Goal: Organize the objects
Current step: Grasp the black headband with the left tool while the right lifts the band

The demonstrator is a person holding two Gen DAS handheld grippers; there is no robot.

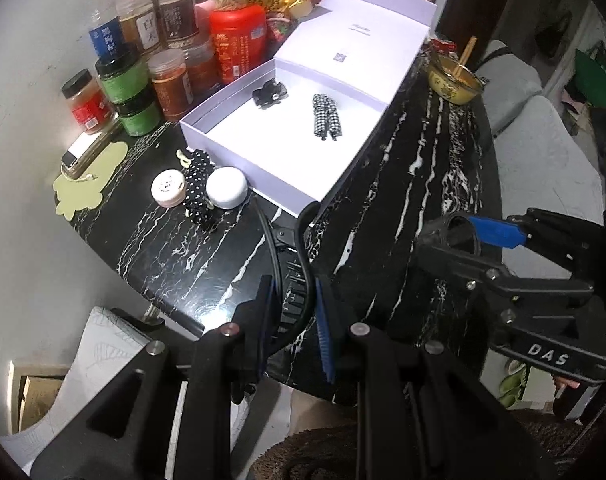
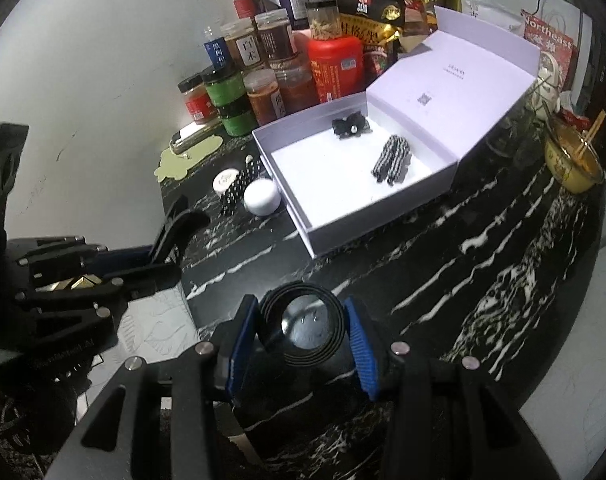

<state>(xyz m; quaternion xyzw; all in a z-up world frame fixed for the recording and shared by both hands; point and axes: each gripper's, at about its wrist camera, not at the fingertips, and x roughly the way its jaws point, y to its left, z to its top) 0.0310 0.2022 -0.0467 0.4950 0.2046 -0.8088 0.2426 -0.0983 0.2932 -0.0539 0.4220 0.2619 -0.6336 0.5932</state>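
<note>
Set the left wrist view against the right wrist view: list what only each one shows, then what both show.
Only the left wrist view: the left gripper seen along its own fingers, shut on a black strap, and a folded cardboard box on the floor.
Only the right wrist view: the right gripper clamped on a coiled black belt, and a red paper bag.
Both: the open white box with a black bow and a checked hair tie inside, jars, and a yellow bowl with chopsticks.

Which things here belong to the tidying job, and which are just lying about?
Belongs:
belt, rolled, held by both tools
white box, open
black hair clip and checked clip, inside it
dotted scrunchie, two round tins beside the box

Lying about:
jars
red canister
bowl with chopsticks
phone
</note>
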